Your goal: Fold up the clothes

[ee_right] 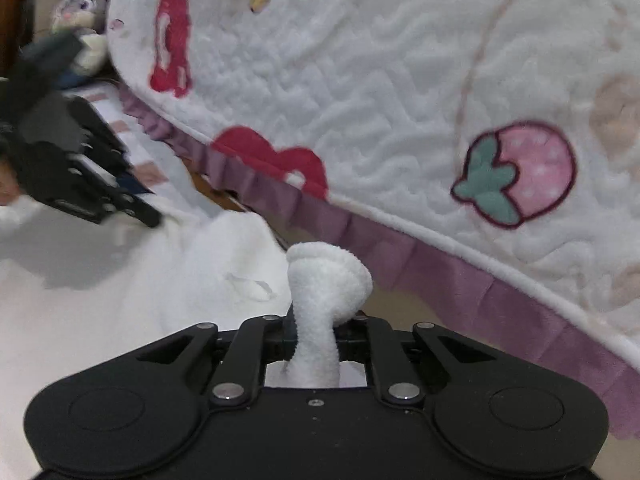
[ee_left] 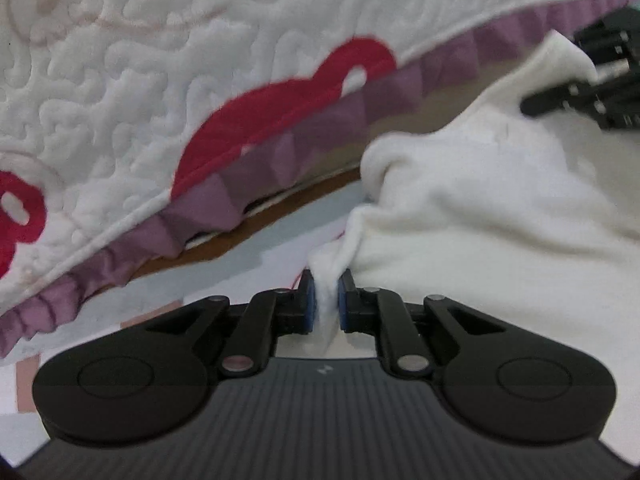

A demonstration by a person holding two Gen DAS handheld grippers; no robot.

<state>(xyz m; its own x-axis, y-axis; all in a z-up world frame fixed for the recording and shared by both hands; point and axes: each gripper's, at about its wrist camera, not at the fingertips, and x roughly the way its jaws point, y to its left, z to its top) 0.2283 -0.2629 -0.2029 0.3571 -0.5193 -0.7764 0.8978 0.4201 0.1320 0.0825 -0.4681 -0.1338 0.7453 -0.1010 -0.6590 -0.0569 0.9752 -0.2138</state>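
Observation:
A white fleece garment [ee_left: 480, 208] lies bunched in front of me. In the left wrist view my left gripper [ee_left: 326, 296] is shut on a thin pinch of its edge, held between the blue pads [ee_left: 310, 300]. My right gripper [ee_left: 532, 106] shows at the upper right, at the garment's far raised corner. In the right wrist view my right gripper [ee_right: 316, 332] is shut on a thick rolled tuft of the same garment [ee_right: 120, 288], which sticks up past the fingers. The left gripper [ee_right: 154, 220] appears blurred at the left, on the cloth.
A quilted white blanket [ee_left: 160, 60] with red letters and a purple ruffle [ee_right: 440, 264] hangs close behind the garment; a pink strawberry [ee_right: 524, 172] is printed on it. A brown board [ee_left: 248, 236] runs under it. A plush toy [ee_right: 80, 8] sits at the far left.

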